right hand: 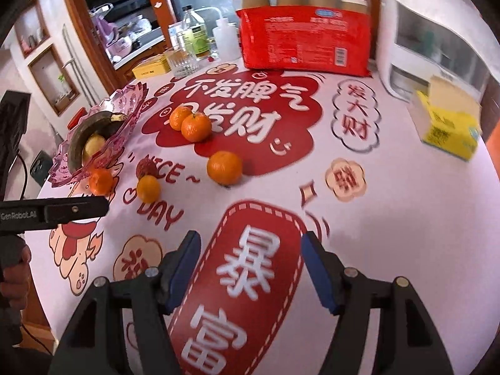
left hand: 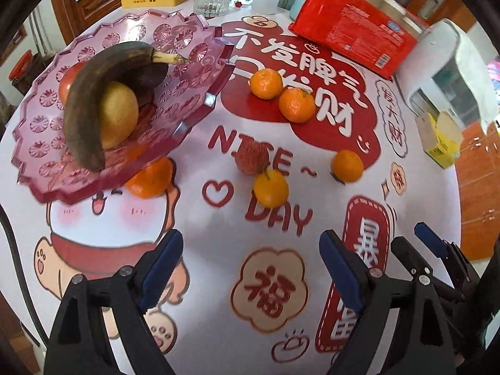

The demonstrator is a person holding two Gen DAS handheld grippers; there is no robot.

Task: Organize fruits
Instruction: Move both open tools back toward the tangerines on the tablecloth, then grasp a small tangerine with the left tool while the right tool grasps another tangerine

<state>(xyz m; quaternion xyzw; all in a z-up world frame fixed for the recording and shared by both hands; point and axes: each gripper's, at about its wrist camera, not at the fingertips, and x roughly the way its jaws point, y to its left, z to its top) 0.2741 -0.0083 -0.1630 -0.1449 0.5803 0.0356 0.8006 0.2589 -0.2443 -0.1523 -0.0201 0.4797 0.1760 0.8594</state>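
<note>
Five oranges (left hand: 270, 188) and a lychee (left hand: 252, 157) are scattered on the tablecloth (left hand: 218, 234), one orange tucked under the rim of the pink fruit plate (left hand: 193, 118). Both the left gripper (left hand: 251, 268) and right gripper (right hand: 250, 268) are held wide, empty, over bare cloth short of the fruit.

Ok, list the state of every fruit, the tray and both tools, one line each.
Left tool: open, empty.
Right tool: open, empty.
Pink tray: raised above the table, holding fruit.
Banana: blackened, in the tray.
Yellow fruit: in the tray, against the banana.
Touching pair of oranges: on the table.
Lone orange: on the table.
Orange under the tray edge: on the table.
Lychee: touching an orange.
</note>
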